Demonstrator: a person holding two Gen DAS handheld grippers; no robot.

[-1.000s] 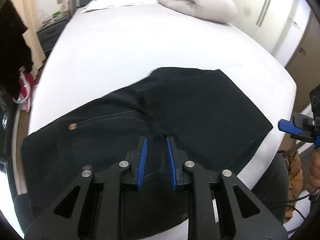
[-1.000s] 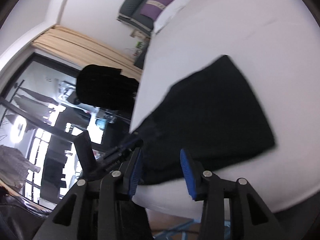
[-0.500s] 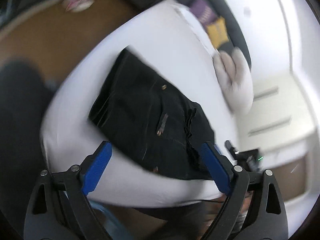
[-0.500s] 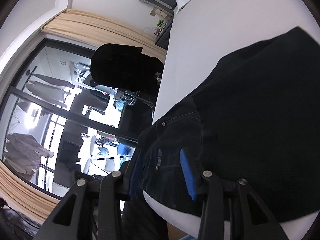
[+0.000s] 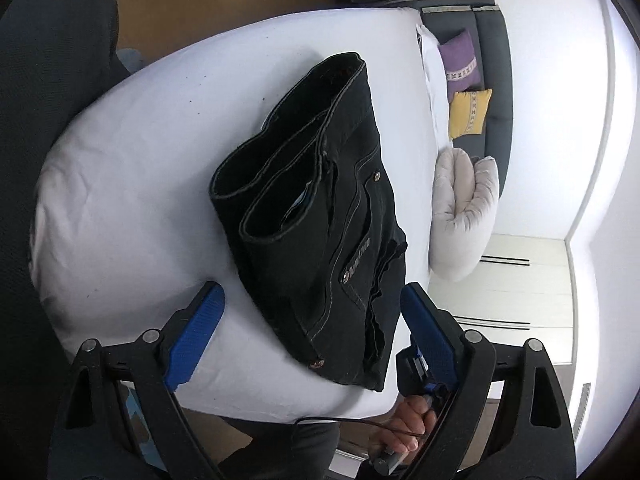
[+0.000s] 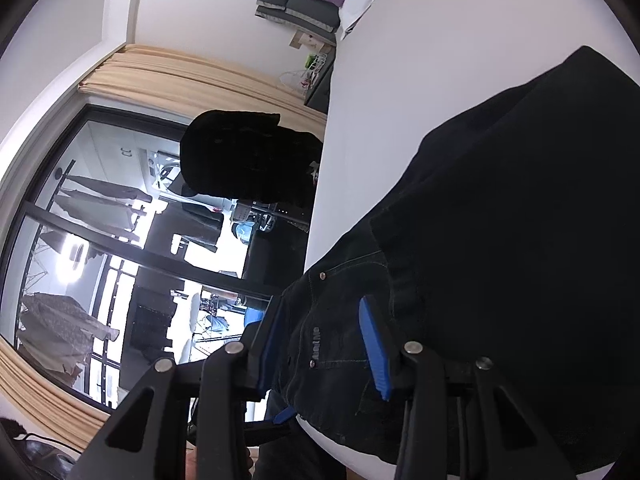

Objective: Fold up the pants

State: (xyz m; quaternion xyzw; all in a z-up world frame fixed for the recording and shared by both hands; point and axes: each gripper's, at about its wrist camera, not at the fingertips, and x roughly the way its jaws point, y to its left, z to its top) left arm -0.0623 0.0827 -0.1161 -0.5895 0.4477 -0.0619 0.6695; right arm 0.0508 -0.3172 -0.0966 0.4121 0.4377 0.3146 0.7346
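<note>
I judge the pants (image 5: 320, 216) nearly done: folded compact on the bed (image 5: 132, 168) near its edge. My left gripper (image 5: 310, 316) hangs spread; my right gripper (image 6: 324, 344) straddles denim (grip unclear).

The pants (image 5: 320, 216) (image 6: 500, 240) were seen folded into a compact stack on the white bed, near its edge. Black denim, pale stitching and small metal rivets were shown. In the left wrist view, both leg hems were laid on top, side by side, openings gaping slightly. A pocket with a small lettered tag was turned up along the stack's side.
</note>
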